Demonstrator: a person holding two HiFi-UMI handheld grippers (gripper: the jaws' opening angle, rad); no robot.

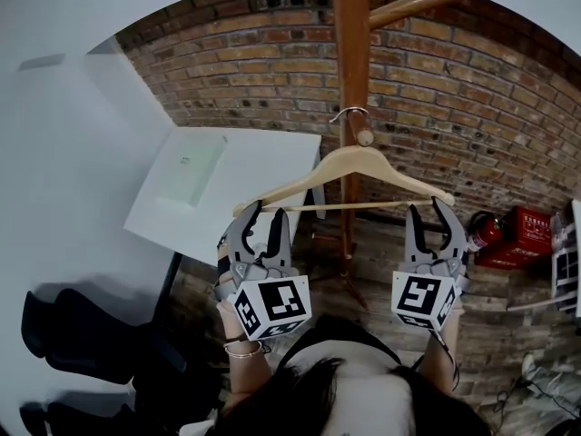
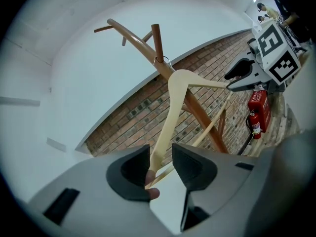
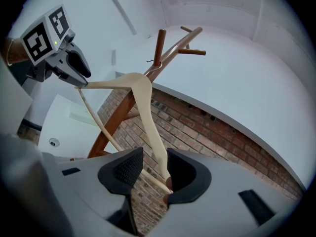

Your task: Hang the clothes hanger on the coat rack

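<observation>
Wooden clothes hanger [image 1: 363, 160] hangs in front of the post of the coat rack [image 1: 349, 71]. Its metal hook [image 1: 349, 113] lies over a short knobbed peg [image 1: 363, 137] of the coat rack and appears seated, close to the knob. Left tongs [image 1: 263, 214] are spread, with the hanger's left end between the jaws and unpinched. Right tongs [image 1: 431, 211] are spread wide, and the right end stands between the jaws, leaning on one of them. Hanging looks done; withdrawal remains. Risk: a jaw catching a hanger tip or the lower bar on the way out would tug the hook along the peg, over the knob and off the coat rack; uneven retreat would set the hanger swinging. Writing: marker cubes [image 1: 272, 307] show coded squares only. Labels on the fire extinguisher [image 1: 484, 232] and the red box [image 1: 526, 236], both right of the coat rack's foot, are too small to read.
</observation>
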